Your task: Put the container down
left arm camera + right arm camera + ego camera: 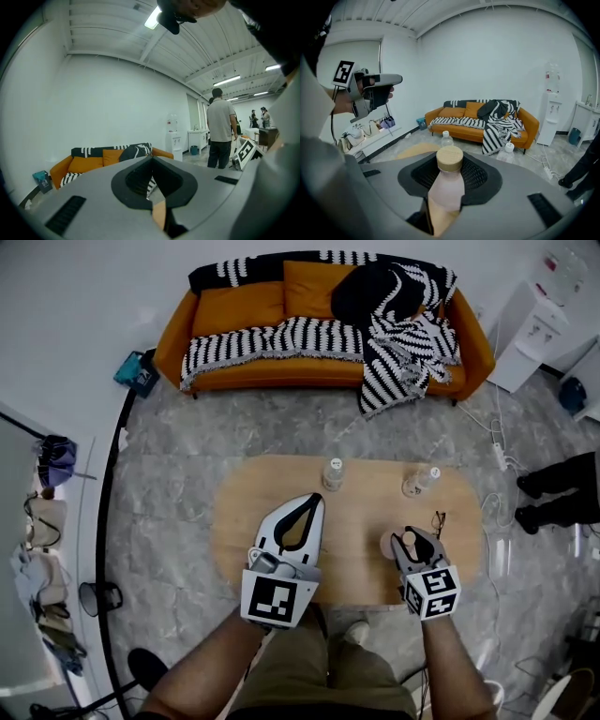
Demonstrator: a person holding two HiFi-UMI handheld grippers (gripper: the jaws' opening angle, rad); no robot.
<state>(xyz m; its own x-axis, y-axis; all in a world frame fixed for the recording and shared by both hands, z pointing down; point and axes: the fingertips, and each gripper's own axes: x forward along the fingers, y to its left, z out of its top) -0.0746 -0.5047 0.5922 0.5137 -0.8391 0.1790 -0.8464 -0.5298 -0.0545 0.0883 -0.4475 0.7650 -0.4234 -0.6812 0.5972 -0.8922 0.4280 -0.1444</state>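
The right gripper point(410, 542) is clamping a pale pink container with a round wooden cap point(449, 180) by its body. Its jaws are pressing in on both sides, and the cap is standing up just past them. It is holding the container upright over the near right part of the oval light-wood table point(356, 521). No view is showing whether the base is touching the top. The left gripper point(316, 501) is hovering over the near left part of the table with its jaws drawn together at the tips and nothing between them. Its own view is looking out across the room, not at the work.

Judging by this, the set-down is in hand but not finished — the container is sitting in the grip, not released. The next move is calling for a straight lowering until the base is resting flat on the wood. After that come a parting of the jaws and a pull back that is not nudging the tall, narrow body. Two clear plastic bottles are sitting farther across the table, one point(333, 473) toward the middle and one point(419, 481) beyond the right gripper. A small dark item, perhaps a pair of glasses point(439, 519), is lying near the container — so that side is asking for a little care.
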